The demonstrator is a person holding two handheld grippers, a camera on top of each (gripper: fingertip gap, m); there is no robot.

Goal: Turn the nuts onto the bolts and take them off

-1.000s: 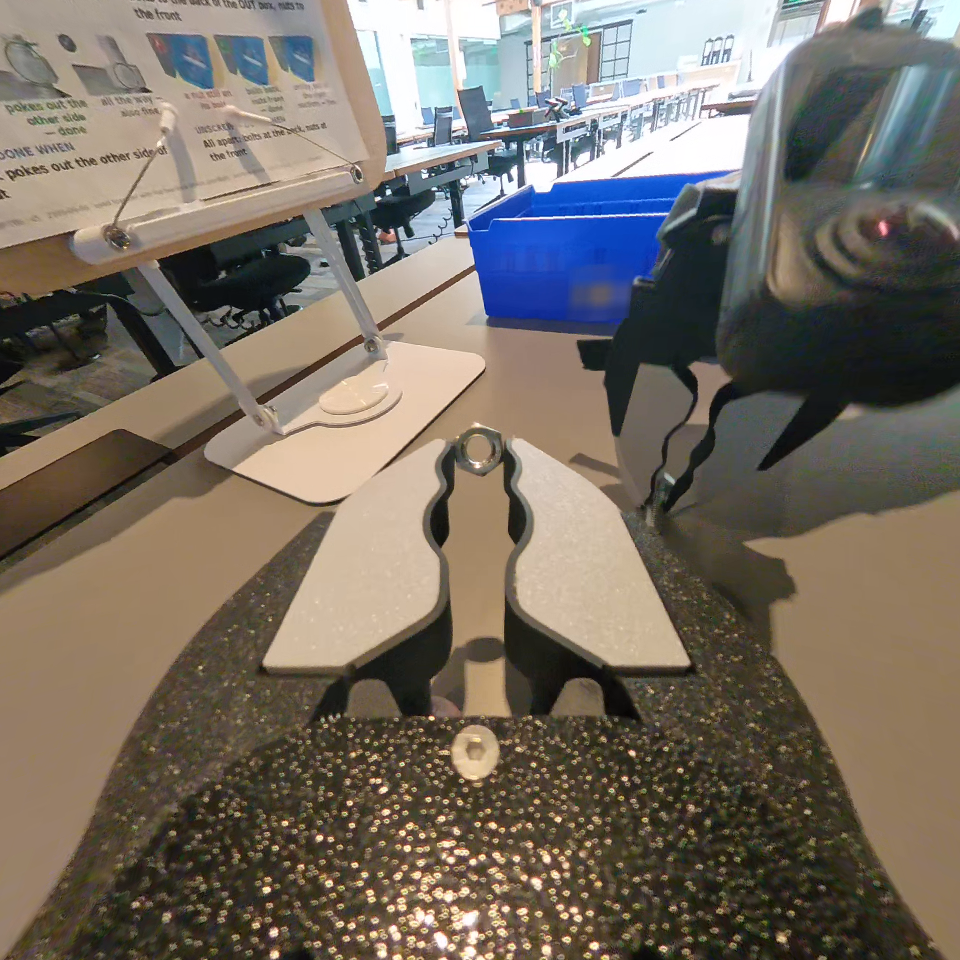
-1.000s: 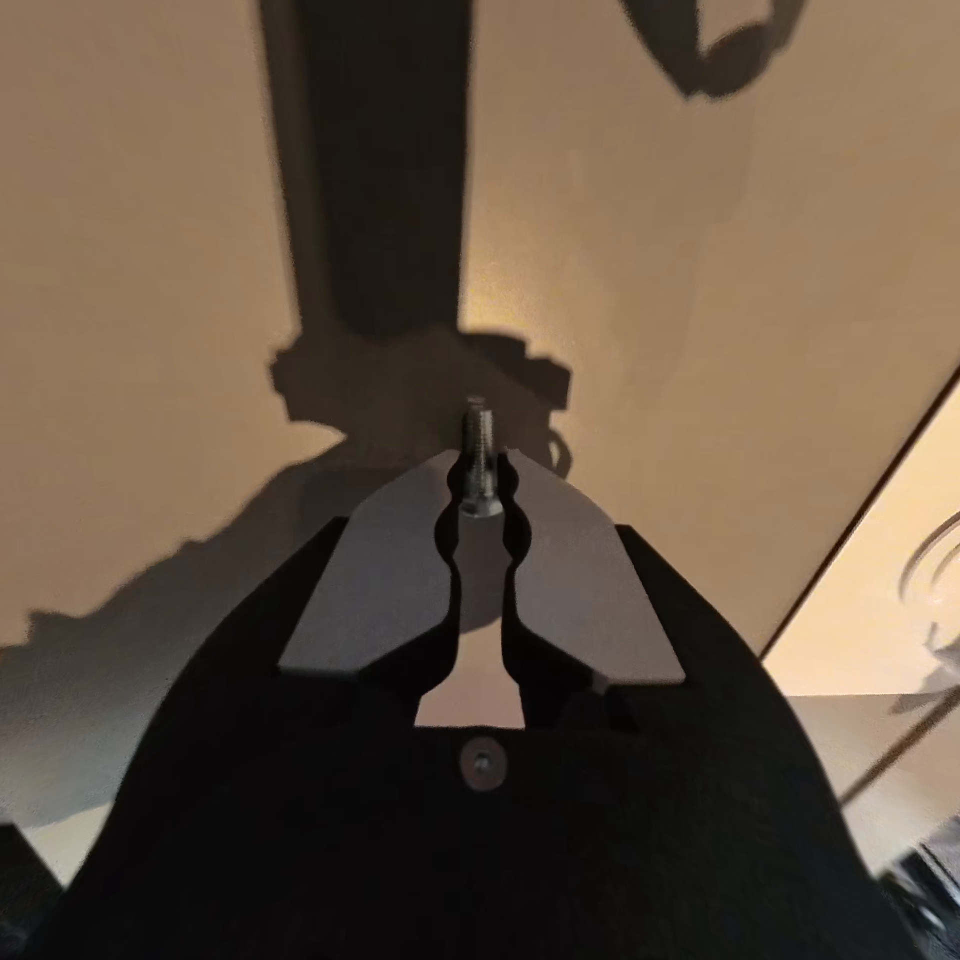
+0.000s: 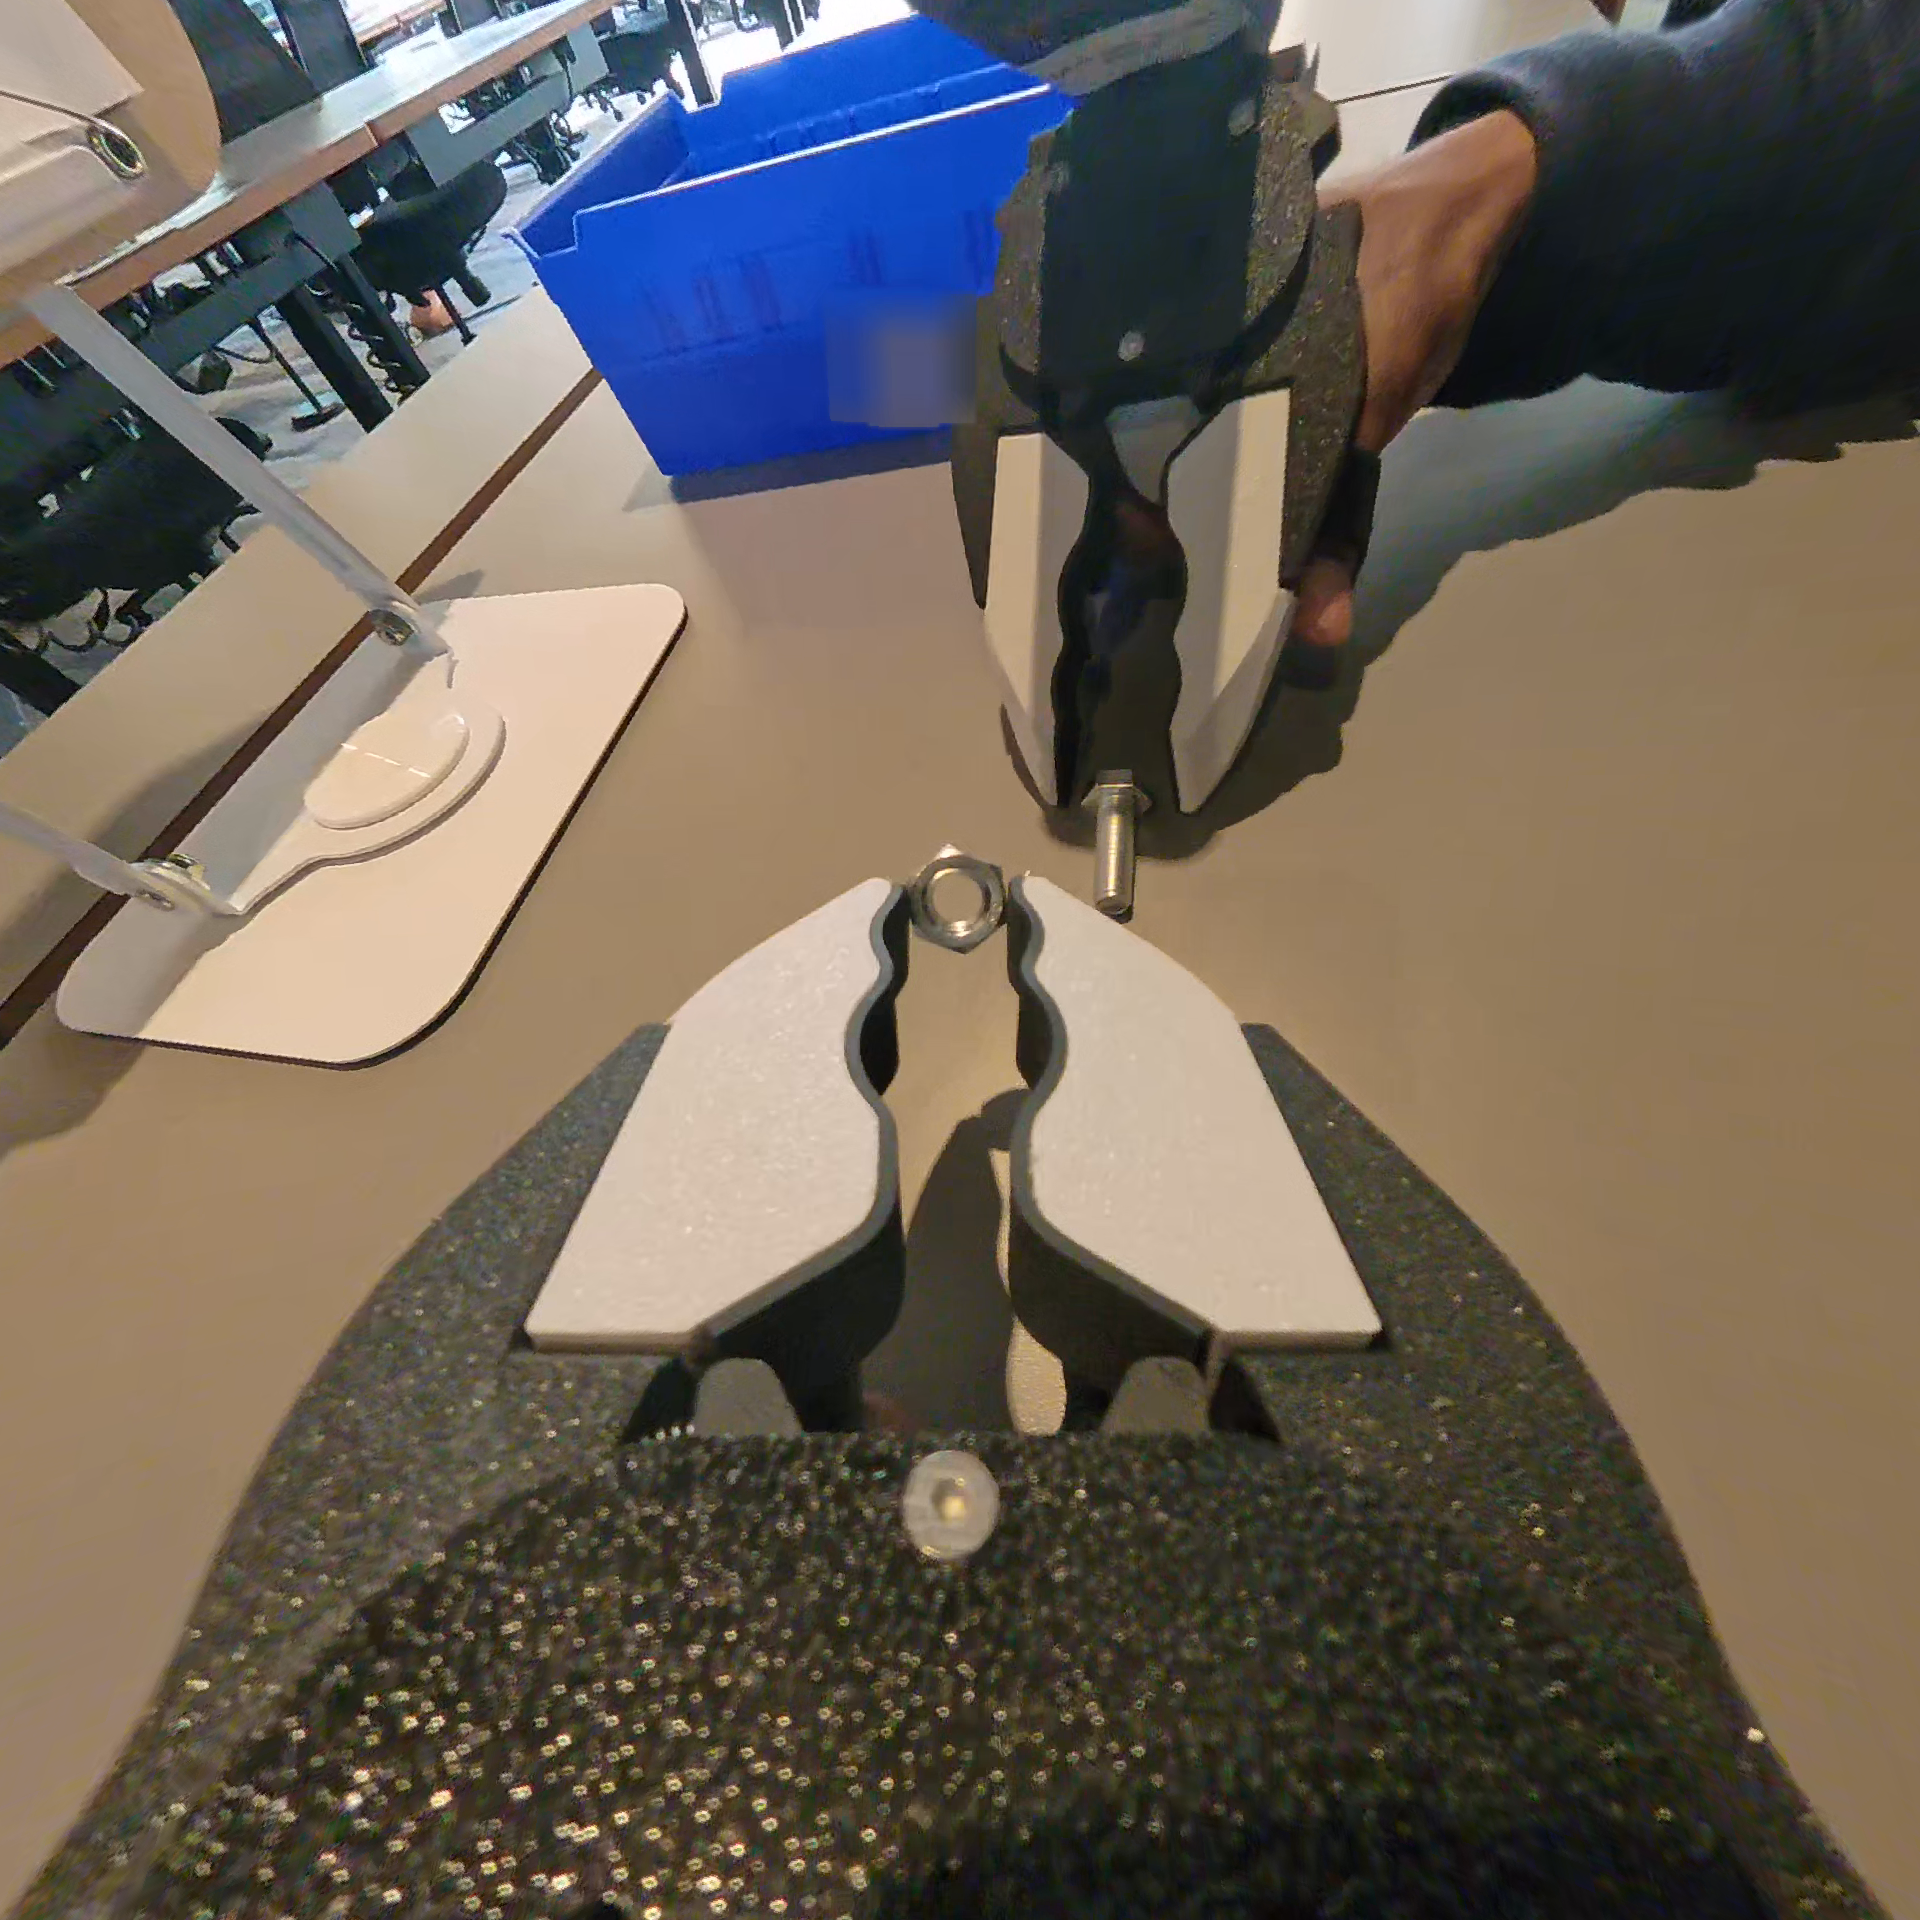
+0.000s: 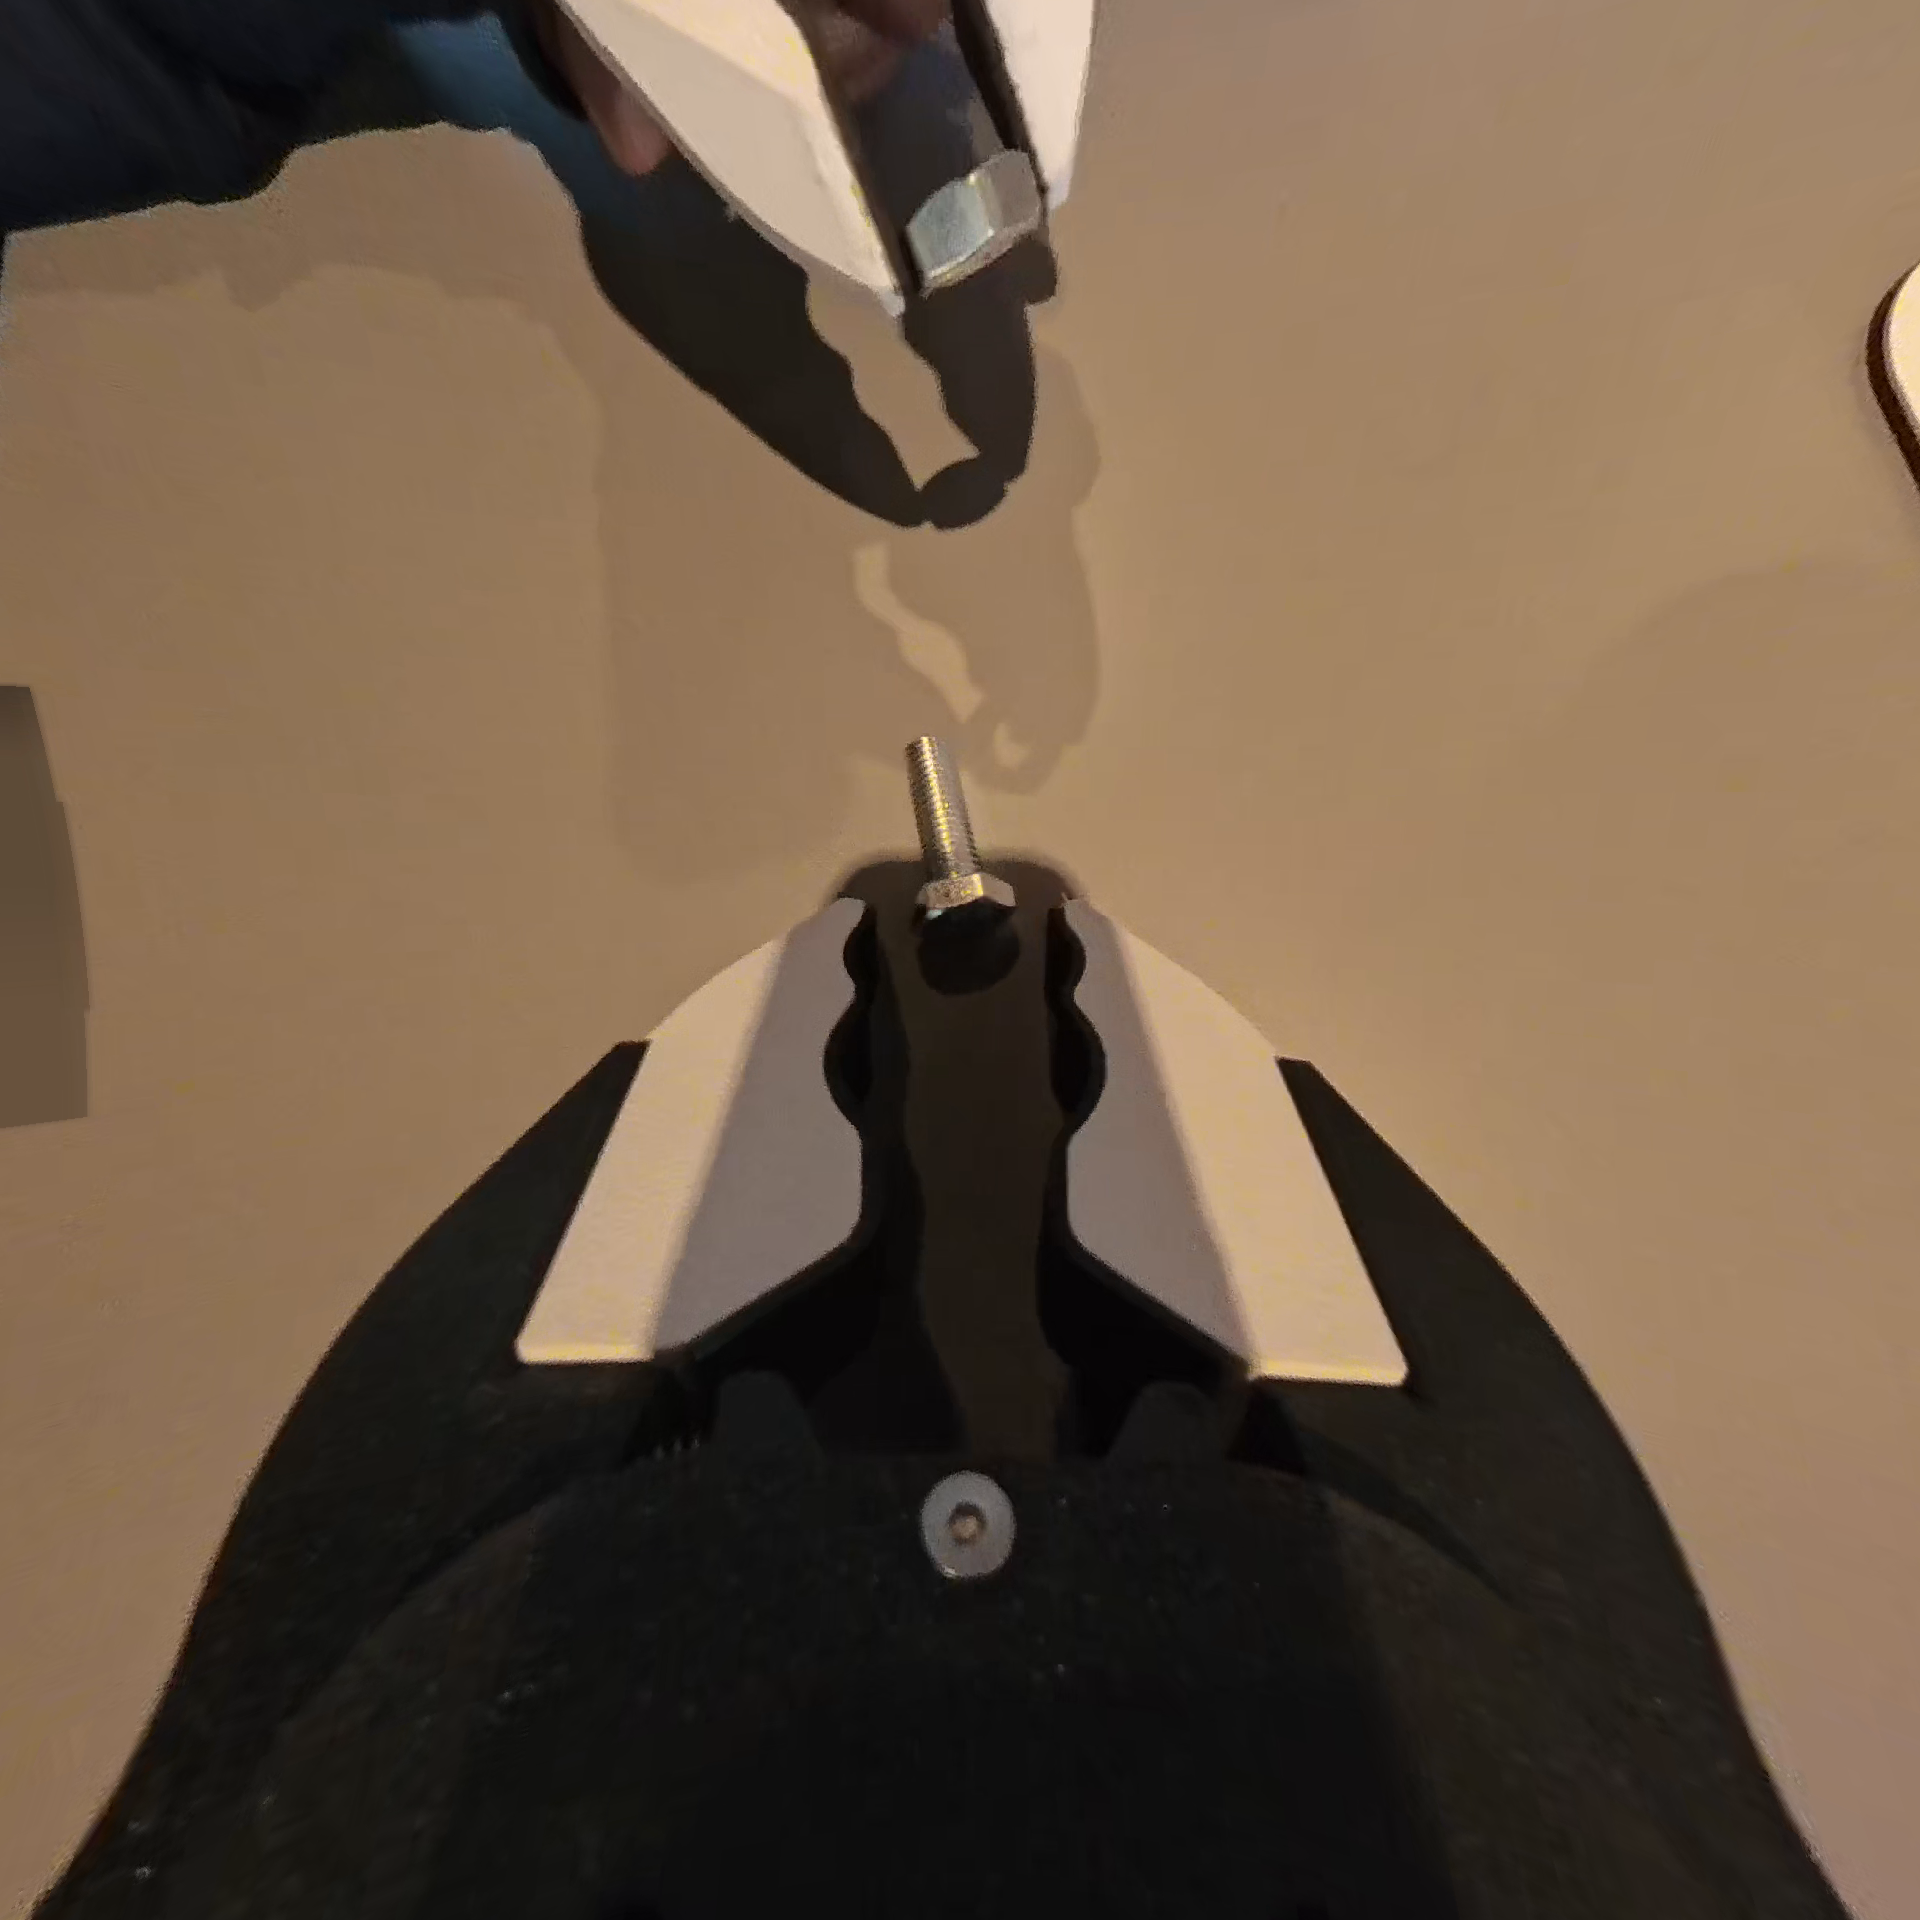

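My left gripper (image 3: 954, 906) is shut on a silver hex nut (image 3: 954, 912), held at the fingertips low over the tan table (image 3: 1558, 935). My right gripper (image 3: 1117, 805) points down just beyond it, and a hand holds it. Its jaws stand apart. A silver bolt (image 3: 1113, 847) hangs upright between the tips, head up, with its threaded end at the table. In the right wrist view the bolt (image 4: 940, 821) sits just past the open right gripper (image 4: 961, 914), with a gap on each side of the head. The left gripper (image 4: 971, 270) with the nut (image 4: 971, 234) shows at the top.
A blue plastic bin (image 3: 790, 260) stands behind the right gripper. The white base plate (image 3: 364, 831) of a document stand lies at the left, and its edge shows in the right wrist view (image 4: 1901, 353). A person's hand and dark sleeve (image 3: 1558, 208) reach in from the right. Left tips to right tips: about 9 centimeters.
My right gripper was shut on the bolt and its jaws have now parted around the bolt head. It has swung to point down in front of the left gripper. The left still holds the nut.
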